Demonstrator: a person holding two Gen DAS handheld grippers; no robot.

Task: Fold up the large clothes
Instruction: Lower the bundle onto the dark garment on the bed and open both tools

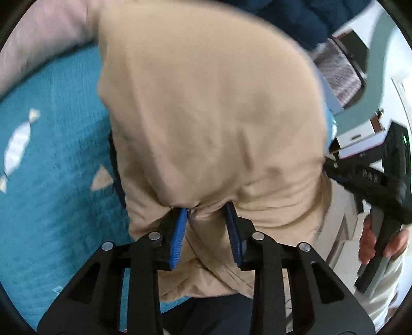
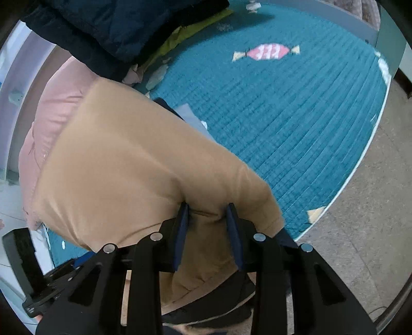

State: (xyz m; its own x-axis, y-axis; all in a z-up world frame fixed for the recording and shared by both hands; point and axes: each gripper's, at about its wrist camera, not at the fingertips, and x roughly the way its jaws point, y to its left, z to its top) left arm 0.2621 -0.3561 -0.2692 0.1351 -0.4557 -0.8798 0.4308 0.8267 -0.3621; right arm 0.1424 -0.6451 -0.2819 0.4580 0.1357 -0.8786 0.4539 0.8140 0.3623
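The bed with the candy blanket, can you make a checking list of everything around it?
Surface: teal quilted blanket with candy pictures, spread on the bed.
Job's things: tan garment, lifted and hanging from both grippers.
Clutter: pink bedding, dark navy garment and a yellow-green cloth piled at the blanket's far side.
Grippers: left gripper has its jaws pinching a bunched edge of the tan garment; right gripper does the same on another edge.
Cables: nothing seen.
Surroundings: grey-brown floor beside the bed; boxes blurred at the left wrist view's right edge.
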